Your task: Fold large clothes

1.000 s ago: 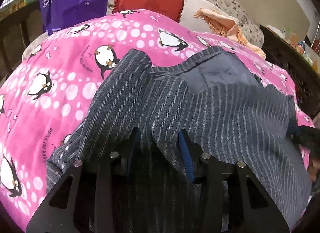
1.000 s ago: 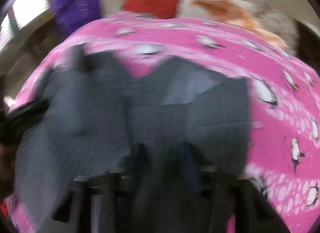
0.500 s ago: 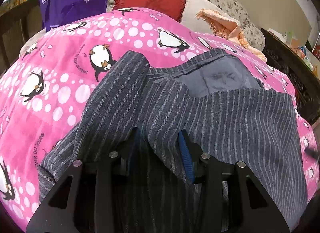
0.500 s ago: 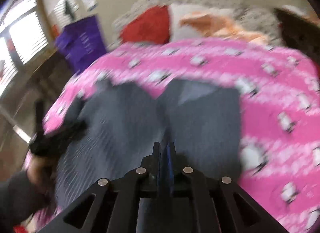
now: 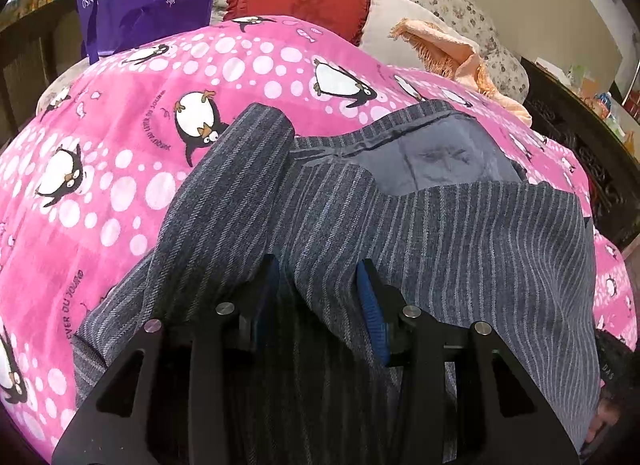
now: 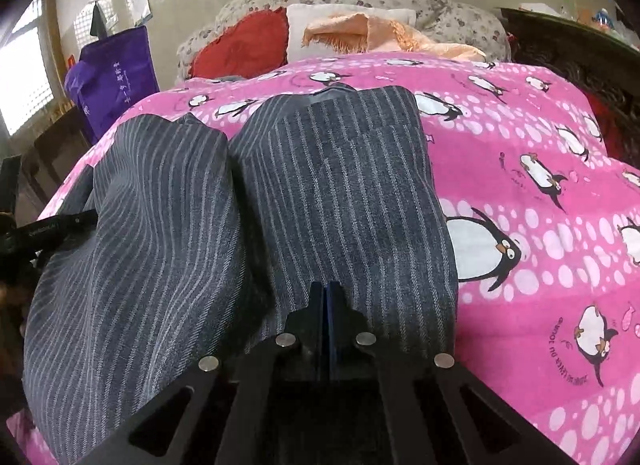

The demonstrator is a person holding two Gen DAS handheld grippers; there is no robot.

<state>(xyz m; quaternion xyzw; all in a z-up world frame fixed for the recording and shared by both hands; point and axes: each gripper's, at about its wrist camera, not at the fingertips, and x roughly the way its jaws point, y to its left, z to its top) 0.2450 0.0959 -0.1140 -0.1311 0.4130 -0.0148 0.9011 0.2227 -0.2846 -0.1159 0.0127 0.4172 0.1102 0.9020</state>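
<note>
Pink penguin-print blanket (image 5: 120,169) is covering a bed, with a grey striped garment (image 5: 460,249) lying across it. Left gripper (image 5: 318,297) is pinching a raised fold of the garment; right gripper (image 6: 327,305) is sitting fully closed above the fabric.

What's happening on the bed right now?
A person is folding a grey striped garment on the pink penguin blanket. The left gripper has a bunch of the fabric between its partly open fingers. The right gripper is shut over the garment's near edge; whether it pinches cloth is unclear.
</note>
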